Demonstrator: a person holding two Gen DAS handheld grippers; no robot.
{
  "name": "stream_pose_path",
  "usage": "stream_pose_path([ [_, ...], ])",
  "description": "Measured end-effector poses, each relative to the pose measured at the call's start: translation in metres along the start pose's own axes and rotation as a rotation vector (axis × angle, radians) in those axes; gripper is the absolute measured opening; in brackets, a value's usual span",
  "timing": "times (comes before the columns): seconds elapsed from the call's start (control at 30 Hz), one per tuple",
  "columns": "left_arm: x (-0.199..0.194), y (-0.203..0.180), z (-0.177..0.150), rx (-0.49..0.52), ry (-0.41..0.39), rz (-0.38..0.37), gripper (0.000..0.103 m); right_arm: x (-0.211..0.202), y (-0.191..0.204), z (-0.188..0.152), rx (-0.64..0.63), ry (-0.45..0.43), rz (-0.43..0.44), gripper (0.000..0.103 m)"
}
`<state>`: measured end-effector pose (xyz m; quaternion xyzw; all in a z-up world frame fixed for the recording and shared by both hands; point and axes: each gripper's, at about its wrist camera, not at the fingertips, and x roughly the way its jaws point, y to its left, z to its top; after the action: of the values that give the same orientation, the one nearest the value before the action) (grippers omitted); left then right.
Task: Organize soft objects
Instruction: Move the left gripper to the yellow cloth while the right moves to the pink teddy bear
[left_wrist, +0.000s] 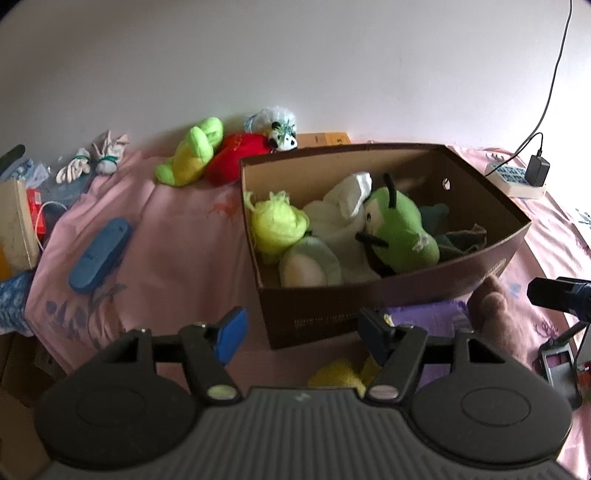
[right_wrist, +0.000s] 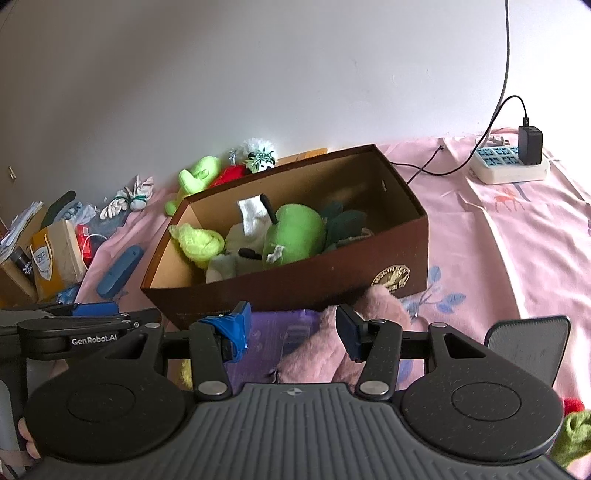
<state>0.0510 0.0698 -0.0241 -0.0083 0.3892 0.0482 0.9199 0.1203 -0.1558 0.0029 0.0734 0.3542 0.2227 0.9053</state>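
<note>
A: Left gripper (left_wrist: 297, 334)?
B: Jaws apart, nothing between them; the box (left_wrist: 388, 295) lies just ahead.
A: Right gripper (right_wrist: 293, 332)?
B: Also spread, empty. The pink plush (right_wrist: 369, 317) lies just below, against the box: probably light, squashy. Pinch a thick fold.

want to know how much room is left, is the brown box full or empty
Partly full. The brown box holds a green plush, a yellow-green toy and white soft things, while bare inner wall shows above them.
</note>
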Motion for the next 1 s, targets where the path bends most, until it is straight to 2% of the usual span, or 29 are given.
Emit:
stream_pose_path([
  [0.4,-0.005,-0.003,-0.016,0.001,0.036,0.005,0.07,-0.005,0.003,-0.014,-0.001,0.034,-0.002,0.036],
  [1.0,0.001,-0.016,-0.033,0.019,0.102,-0.012,0.071,-0.011,-0.019,-0.032,0.045,0.07,-0.045,0.036],
])
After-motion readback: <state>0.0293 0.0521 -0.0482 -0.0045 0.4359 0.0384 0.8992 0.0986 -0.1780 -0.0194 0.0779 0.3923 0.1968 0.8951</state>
